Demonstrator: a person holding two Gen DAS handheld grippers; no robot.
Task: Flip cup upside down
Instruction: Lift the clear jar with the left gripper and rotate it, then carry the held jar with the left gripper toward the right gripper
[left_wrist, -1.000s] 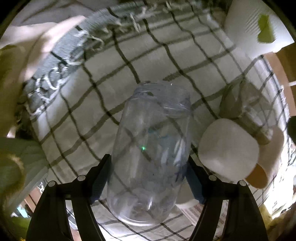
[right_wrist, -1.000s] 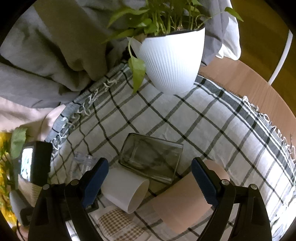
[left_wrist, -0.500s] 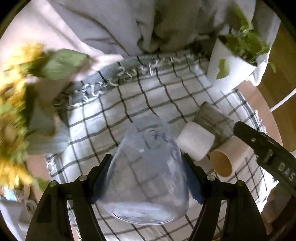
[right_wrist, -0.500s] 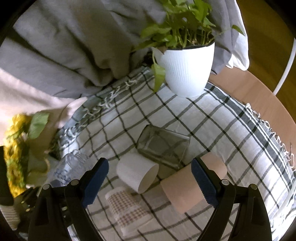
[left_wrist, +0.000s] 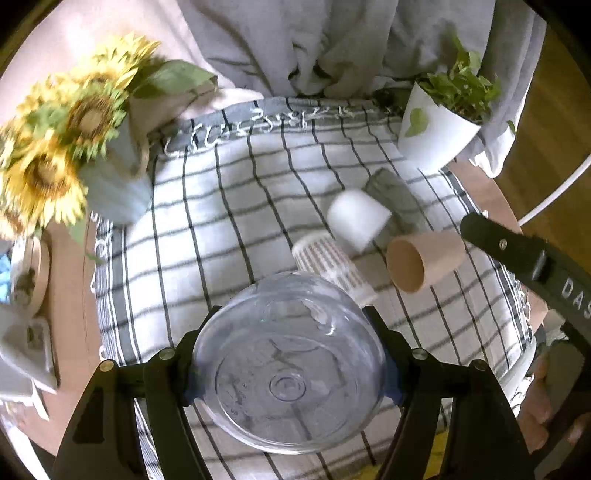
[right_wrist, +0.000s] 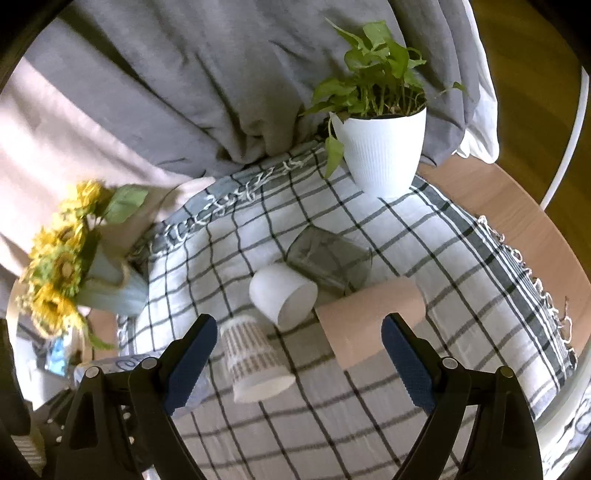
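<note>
left gripper (left_wrist: 290, 373) clamped on the clear cup (left_wrist: 290, 363), base toward camera; right gripper (right_wrist: 299, 354) spread apart, holding nothing

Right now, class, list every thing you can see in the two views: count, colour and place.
clear cup: 1, clear, gripped in left gripper, base towards camera
patterned cup: 1, white with brown marks, lying mid-cloth
white cup: 1, white, on its side
tan cup: 1, tan, on its side
grey glass: 1, smoky grey, on its side
plant pot: 1, white, far edge
sunflowers: 1 bunch, yellow, left
cloth: 1, checked white and black
left gripper: black, blue pads
right gripper: black, blue pads, open
</note>
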